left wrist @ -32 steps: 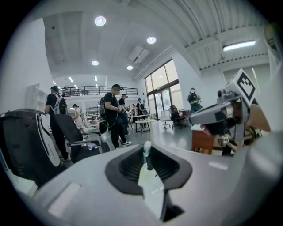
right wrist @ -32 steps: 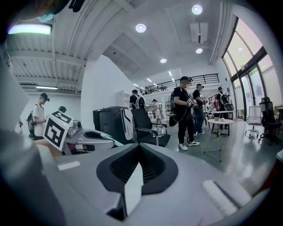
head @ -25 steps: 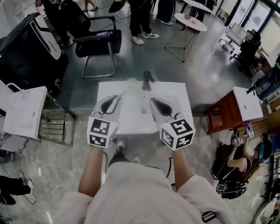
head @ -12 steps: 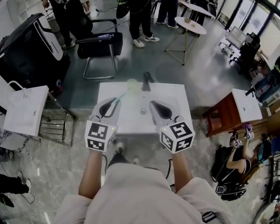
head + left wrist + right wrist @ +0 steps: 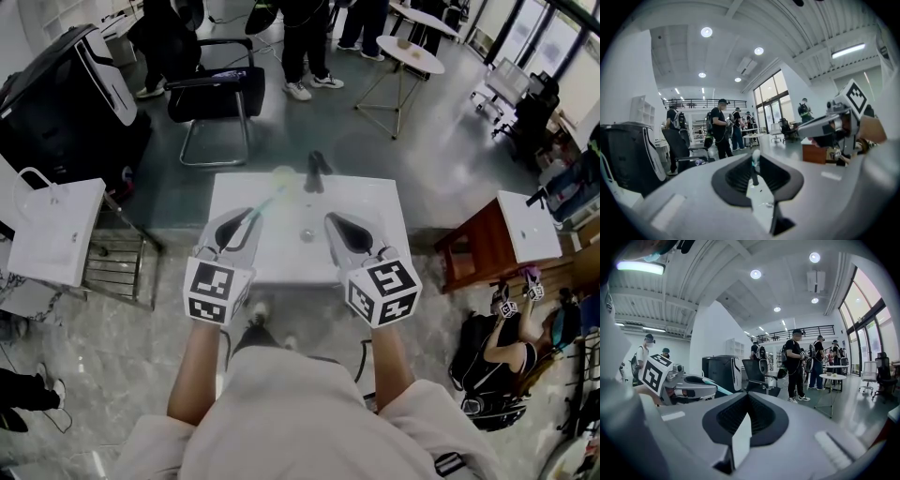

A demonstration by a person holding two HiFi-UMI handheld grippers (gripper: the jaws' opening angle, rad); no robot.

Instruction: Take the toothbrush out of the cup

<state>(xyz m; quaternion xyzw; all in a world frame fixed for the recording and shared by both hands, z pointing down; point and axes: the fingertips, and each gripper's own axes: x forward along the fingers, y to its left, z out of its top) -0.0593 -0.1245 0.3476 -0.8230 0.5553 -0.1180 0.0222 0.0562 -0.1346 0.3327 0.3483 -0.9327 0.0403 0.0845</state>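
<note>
My left gripper (image 5: 246, 217) is shut on a thin toothbrush (image 5: 266, 199) with a teal handle. The brush slants up and away to a pale blurred blob (image 5: 283, 175) over the back of the white sink (image 5: 375, 202); I cannot tell whether that blob is the cup. In the left gripper view the toothbrush (image 5: 753, 165) stands upright between the pads with its white head free in the air and no cup round it. My right gripper (image 5: 339, 225) is held level beside it, shut and empty. In the right gripper view my left gripper (image 5: 689, 389) shows at the left with the teal handle (image 5: 719, 389) sticking out.
A dark faucet (image 5: 317, 171) stands at the sink's back edge and a drain (image 5: 307, 235) lies between the grippers. A black chair (image 5: 211, 94) and several people stand beyond. A white bag (image 5: 52, 234) and a metal rack (image 5: 117, 267) are at the left, a wooden stool (image 5: 478, 248) at the right.
Almost nothing differs. Both grippers stay side by side over the sink, and the left one still holds the toothbrush. The right gripper has drifted slightly right.
</note>
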